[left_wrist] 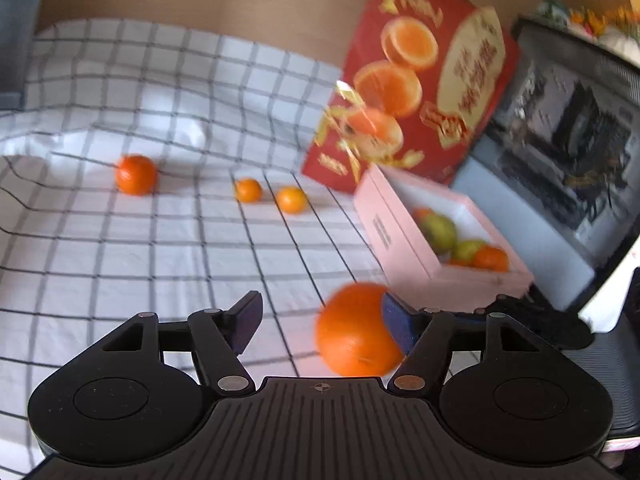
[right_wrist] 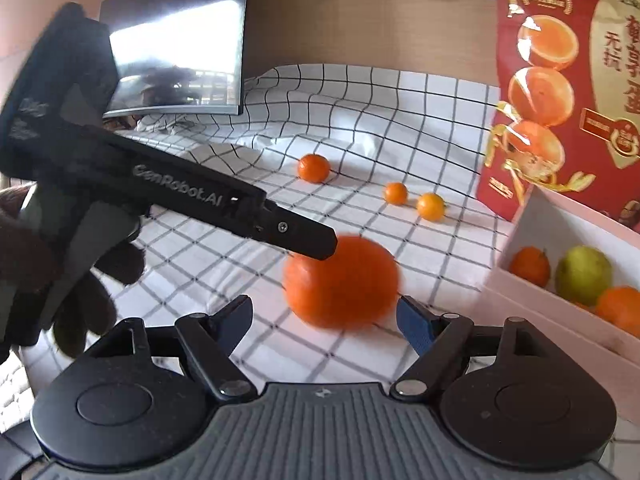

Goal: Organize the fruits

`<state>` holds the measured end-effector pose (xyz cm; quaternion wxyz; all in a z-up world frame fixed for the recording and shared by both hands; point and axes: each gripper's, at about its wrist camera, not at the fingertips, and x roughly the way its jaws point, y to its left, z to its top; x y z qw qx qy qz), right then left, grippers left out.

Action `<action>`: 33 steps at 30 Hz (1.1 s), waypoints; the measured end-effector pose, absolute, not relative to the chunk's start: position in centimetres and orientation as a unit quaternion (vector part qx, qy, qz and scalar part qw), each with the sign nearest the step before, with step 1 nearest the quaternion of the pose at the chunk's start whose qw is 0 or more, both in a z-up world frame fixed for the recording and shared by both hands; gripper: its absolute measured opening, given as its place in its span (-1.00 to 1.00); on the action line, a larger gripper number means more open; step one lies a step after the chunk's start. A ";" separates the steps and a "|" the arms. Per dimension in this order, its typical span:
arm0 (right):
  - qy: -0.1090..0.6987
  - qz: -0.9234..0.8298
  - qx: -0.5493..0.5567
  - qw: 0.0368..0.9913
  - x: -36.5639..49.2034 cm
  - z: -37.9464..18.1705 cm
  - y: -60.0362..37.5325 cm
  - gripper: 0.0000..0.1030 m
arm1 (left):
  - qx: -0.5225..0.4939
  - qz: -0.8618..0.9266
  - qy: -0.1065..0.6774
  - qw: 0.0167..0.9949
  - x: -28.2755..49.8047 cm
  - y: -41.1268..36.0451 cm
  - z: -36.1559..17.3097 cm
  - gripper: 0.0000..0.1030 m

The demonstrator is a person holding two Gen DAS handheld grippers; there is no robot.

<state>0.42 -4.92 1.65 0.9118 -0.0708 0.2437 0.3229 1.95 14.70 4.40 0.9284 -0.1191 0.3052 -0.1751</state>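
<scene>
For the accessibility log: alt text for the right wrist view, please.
A large orange sits on the checked cloth between the right gripper's open fingers, the left gripper reaching in above it. Three smaller oranges lie beyond; a pink box at right holds fruit.

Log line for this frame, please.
left gripper: open | right gripper: open | big orange: on cloth, unheld | pink box: partly filled
</scene>
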 end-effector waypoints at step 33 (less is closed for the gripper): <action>0.221 0.286 -0.038 0.932 -3.4 1.5 -14.7 0.46 | -0.096 -0.115 0.314 0.937 17.1 8.7 3.1 0.38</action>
